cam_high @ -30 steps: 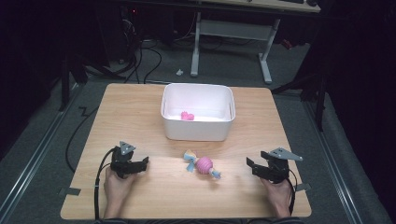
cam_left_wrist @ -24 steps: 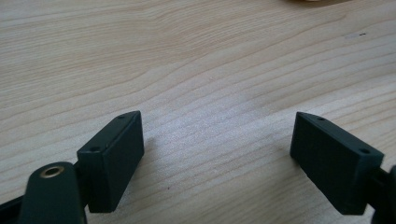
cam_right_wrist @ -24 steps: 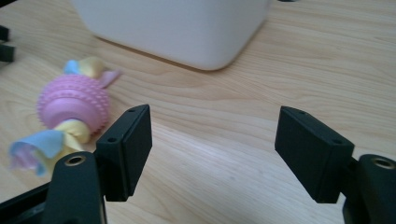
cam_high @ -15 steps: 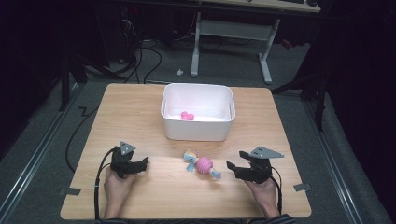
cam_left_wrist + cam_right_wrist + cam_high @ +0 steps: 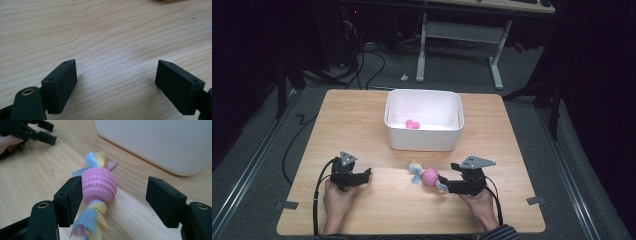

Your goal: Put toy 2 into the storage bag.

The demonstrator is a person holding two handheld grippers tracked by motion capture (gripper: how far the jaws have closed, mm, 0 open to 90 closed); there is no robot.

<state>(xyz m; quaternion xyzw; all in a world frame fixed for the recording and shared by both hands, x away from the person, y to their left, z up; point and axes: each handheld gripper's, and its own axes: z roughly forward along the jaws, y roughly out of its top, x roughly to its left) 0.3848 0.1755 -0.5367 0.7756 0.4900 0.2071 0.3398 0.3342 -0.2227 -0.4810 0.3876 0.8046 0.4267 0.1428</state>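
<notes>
- Right claw (image 5: 113,202) spread wide, pink knobbly toy (image 5: 99,187) lying between its jaws, hard against the left one.
- Left claw (image 5: 116,82) gaping over bare tabletop (image 5: 105,32).

My right gripper (image 5: 113,195) has matte black jaws, and between them lies a toy (image 5: 99,186) whose ball is bubblegum pink with rows of small raised dots, knotted at both ends with pale blue, soft yellow and pink cloth strips. My left gripper (image 5: 117,82) is the same black, over a table (image 5: 105,32) of light, streaky wood grain. The far bin (image 5: 424,137) is plain white, with a small pink thing (image 5: 412,124) inside.
</notes>
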